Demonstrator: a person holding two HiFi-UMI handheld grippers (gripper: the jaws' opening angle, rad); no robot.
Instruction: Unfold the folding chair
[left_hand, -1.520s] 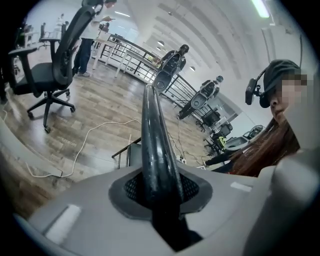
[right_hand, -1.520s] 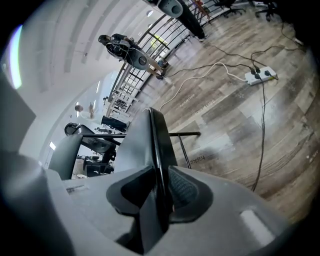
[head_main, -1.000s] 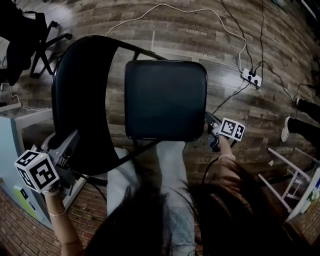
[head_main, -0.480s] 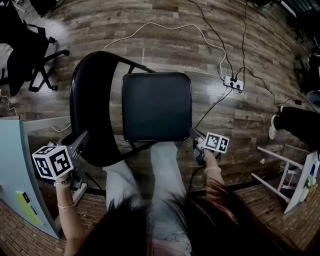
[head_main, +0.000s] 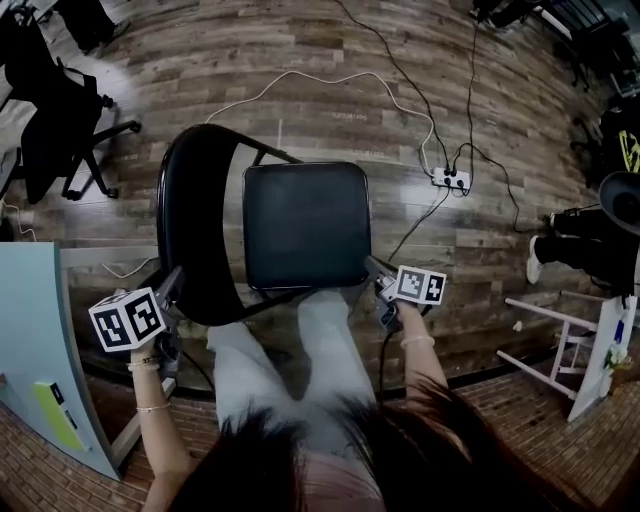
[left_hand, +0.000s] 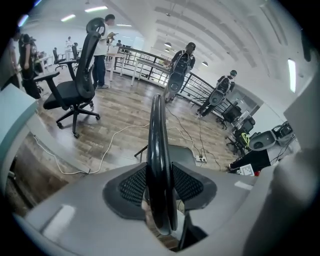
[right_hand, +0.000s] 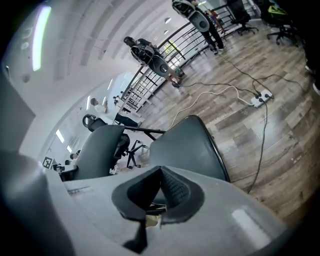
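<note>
1. A plank floor (head_main: 300, 70) strewn with cables carries the folding chair (head_main: 270, 235), its seat (head_main: 308, 225) lying flat.
2. Left of the seat, the backrest (left_hand: 159, 145) stands edge-on between the jaws of the left gripper (left_hand: 160, 187), which are opening; the pads seem to touch it.
3. The right gripper (right_hand: 159, 194), jaws together and empty, hangs at the seat's near right corner.
4. No containers show.

Light jeans (head_main: 250, 370), brownish top (head_main: 440, 400), long dark hair (head_main: 300, 460).
Two thin bracelets behind the left hand (head_main: 150, 348), one pale band behind the right hand (head_main: 402, 318); the right gripper (right_hand: 160, 175) is grey, its cube (head_main: 420, 285) white with black square markers.
</note>
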